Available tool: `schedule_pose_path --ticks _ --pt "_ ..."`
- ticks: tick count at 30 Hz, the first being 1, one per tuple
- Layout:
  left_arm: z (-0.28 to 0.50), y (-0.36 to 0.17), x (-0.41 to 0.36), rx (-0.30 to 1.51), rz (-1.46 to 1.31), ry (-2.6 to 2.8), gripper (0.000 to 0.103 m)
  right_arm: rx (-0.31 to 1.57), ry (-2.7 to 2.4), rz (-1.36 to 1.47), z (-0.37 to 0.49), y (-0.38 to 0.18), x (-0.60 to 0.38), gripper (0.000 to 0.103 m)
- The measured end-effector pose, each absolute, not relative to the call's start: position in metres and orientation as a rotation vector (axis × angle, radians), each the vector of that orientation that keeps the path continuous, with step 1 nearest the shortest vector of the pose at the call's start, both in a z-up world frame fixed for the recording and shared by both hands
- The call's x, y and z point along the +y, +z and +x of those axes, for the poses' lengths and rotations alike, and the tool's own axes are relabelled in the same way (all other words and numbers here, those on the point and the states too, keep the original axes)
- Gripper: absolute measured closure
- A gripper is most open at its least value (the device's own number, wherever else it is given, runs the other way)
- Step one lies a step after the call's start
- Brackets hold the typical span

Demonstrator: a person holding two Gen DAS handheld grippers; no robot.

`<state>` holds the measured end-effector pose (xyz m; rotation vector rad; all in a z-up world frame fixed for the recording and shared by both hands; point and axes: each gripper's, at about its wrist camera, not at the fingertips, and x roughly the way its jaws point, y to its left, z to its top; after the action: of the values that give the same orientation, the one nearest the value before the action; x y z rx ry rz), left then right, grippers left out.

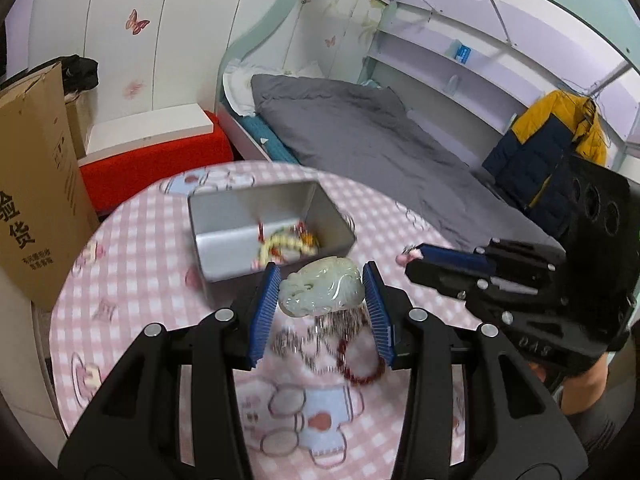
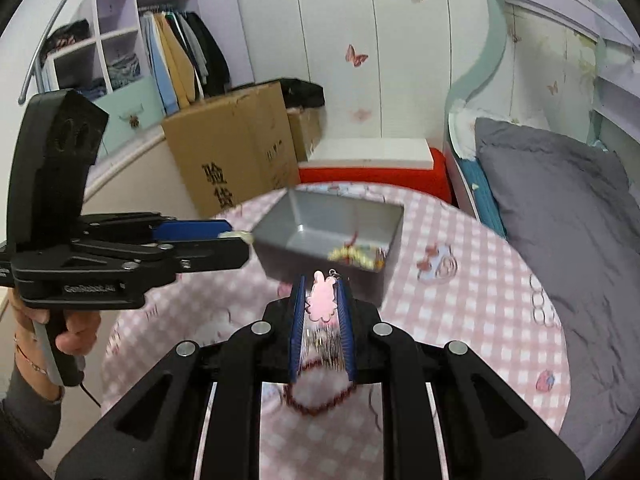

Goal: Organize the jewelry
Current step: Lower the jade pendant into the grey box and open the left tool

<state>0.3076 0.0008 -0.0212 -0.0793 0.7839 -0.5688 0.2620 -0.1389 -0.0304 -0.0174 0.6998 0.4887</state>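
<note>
My left gripper (image 1: 322,290) is shut on a pale green jade pendant (image 1: 320,290) and holds it above the table, just in front of the grey metal box (image 1: 224,236). The box holds yellow and red beaded jewelry (image 1: 286,246). My right gripper (image 2: 322,300) is shut on a pink rabbit charm (image 2: 321,298), near the box (image 2: 304,228). A red bead bracelet (image 1: 360,364) and a blurred silvery chain (image 1: 304,344) lie on the tablecloth below the grippers. The bracelet also shows in the right wrist view (image 2: 320,400). The right gripper (image 1: 412,258) appears at right in the left wrist view.
The round table has a pink checked cloth (image 1: 132,280). A cardboard box (image 1: 36,200) stands to its left, a red stool (image 1: 152,168) with a white board behind it, and a bed with a grey duvet (image 1: 380,148) to the right.
</note>
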Motion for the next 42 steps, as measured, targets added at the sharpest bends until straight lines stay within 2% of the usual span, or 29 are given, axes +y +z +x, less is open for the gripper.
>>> schedule_pose_path --ticks 16,36,42 --pt "0.388 -0.065 -0.015 0.948 -0.105 -0.499 0.061 0.817 0.476 0.034 0.338 -0.069 -0.129 0.089" --pt "0.391 -0.078 -0.026 0.991 -0.096 -0.515 0.06 0.829 0.481 0.048 0.337 -0.073 -0.135 0.087" --pt "0.384 -0.07 -0.026 0.968 -0.093 -0.519 0.057 0.816 0.484 0.05 0.332 -0.068 -0.138 0.085"
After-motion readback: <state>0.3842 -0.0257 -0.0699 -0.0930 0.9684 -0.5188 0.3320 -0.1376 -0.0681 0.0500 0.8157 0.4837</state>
